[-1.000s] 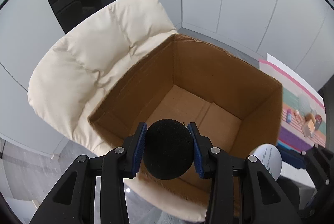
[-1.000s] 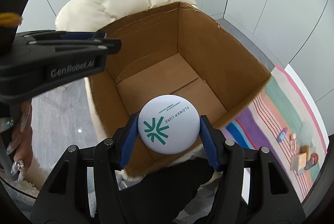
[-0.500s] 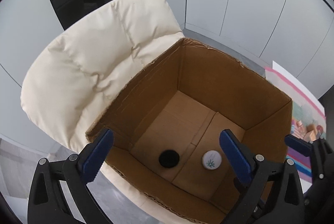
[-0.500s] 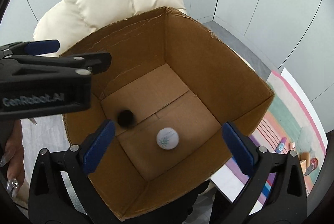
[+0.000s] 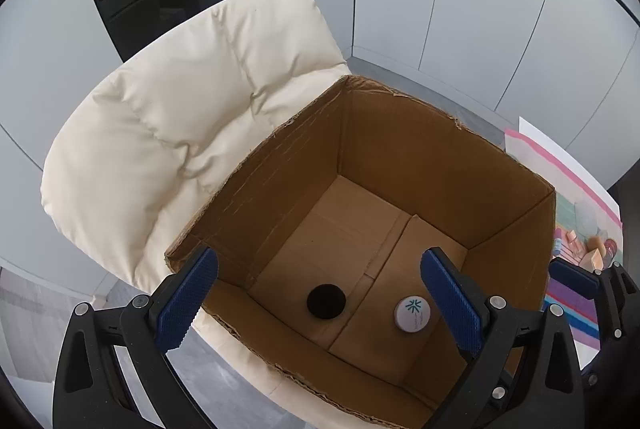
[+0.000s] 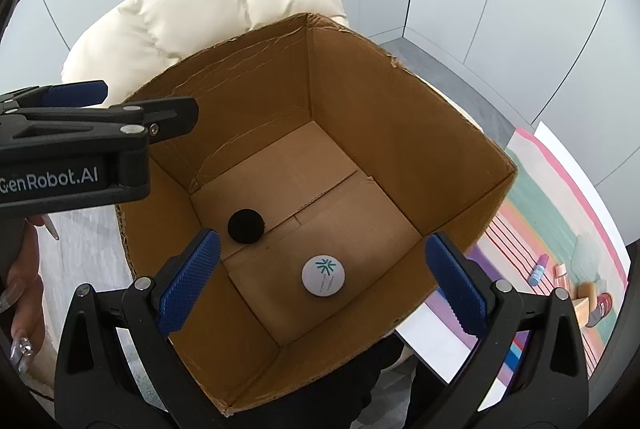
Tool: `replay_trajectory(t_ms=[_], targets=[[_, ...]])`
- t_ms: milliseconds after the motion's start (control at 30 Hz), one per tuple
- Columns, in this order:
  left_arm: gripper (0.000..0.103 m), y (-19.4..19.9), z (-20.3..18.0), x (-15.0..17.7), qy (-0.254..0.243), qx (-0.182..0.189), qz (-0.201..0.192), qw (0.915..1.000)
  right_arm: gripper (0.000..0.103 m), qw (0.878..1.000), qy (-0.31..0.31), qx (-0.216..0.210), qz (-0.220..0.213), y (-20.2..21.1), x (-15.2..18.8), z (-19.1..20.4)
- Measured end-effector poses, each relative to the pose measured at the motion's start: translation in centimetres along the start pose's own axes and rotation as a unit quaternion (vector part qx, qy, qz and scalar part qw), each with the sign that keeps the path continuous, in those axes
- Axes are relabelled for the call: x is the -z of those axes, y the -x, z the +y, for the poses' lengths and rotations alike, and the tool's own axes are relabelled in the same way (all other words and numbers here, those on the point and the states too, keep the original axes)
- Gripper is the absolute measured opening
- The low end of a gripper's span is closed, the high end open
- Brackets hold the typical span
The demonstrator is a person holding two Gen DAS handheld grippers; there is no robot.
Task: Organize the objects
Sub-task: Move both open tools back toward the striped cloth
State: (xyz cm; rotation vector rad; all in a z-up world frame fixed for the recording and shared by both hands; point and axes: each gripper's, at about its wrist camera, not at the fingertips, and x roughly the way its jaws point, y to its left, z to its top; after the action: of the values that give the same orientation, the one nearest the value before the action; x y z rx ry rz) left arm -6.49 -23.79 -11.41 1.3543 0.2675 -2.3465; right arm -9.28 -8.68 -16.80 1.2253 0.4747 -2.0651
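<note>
Filling the upper left of the left wrist view, a puffy cream quilted cushion (image 5: 192, 133) backs a deep, square corrugated cardboard box (image 5: 420, 165) with ragged top edges. Both tools hang above its open mouth: the left gripper (image 5: 320, 299) and right gripper (image 6: 320, 283) have just sprung wide, ribbed blue pads spread, nothing between them. "GenRobot.AI" reads in white on the left tool's black body at the right wrist view's left edge. On the box floor lie a round white compact (image 6: 323, 275) with a teal snowflake-like logo and a smaller matte black disc (image 6: 246, 225), apart.
</note>
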Motion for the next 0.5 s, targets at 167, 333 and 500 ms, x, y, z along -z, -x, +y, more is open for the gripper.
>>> replay_trajectory(t_ms=[167,333,500], targets=[[0.102,1.3,-0.6,0.5,-0.031,-0.018,-0.010,0.9993,0.103,1.000,-0.006,0.004,-0.004,1.0,0.2,-0.3],[0.102,3.5,-0.4,1.6,-0.039,-0.017,-0.019,0.9989,0.103,1.000,-0.016,0.013,-0.010,3.0,1.1,-0.5],[0.102,5.2,-1.4,3.7,-0.068,-0.028,-0.022,0.9970,0.103,0.999,-0.028,0.014,-0.020,5.7,2.9,-0.8]])
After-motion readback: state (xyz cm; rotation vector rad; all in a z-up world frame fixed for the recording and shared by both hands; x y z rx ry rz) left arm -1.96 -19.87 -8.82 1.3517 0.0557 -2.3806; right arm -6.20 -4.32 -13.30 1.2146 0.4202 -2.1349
